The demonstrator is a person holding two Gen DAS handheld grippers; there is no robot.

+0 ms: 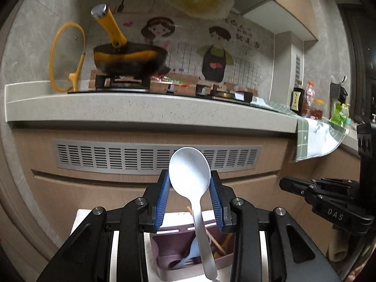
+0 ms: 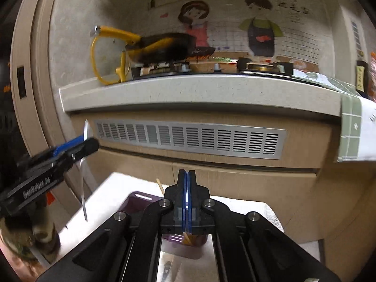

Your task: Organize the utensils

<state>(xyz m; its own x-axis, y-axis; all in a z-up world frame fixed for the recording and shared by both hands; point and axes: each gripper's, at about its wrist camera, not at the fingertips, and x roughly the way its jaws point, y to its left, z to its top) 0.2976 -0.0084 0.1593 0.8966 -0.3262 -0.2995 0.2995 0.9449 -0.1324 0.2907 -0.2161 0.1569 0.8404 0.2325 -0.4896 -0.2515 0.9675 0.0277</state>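
My left gripper [image 1: 189, 178] is shut on a pale grey-blue plastic spoon [image 1: 191, 176], gripping its bowl with the handle hanging down over a purple utensil box [image 1: 188, 262]. The box holds a blue spoon [image 1: 188, 253] and wooden chopsticks [image 1: 217, 244]. In the right wrist view the left gripper [image 2: 77, 145] shows at the left, holding the spoon [image 2: 83, 188] edge-on above the purple box [image 2: 138, 199]. My right gripper [image 2: 187, 176] is shut and empty above the box; chopsticks [image 2: 186, 238] show beneath it. It also shows at the right of the left wrist view [image 1: 289, 184].
The box stands on a white padded surface [image 2: 242, 204] in front of a kitchen cabinet with a metal vent grille [image 1: 155, 157]. Above is a stone countertop [image 1: 150, 110] with a gas stove, a black and yellow pan [image 1: 129, 58], a lid and bottles [image 1: 305, 101].
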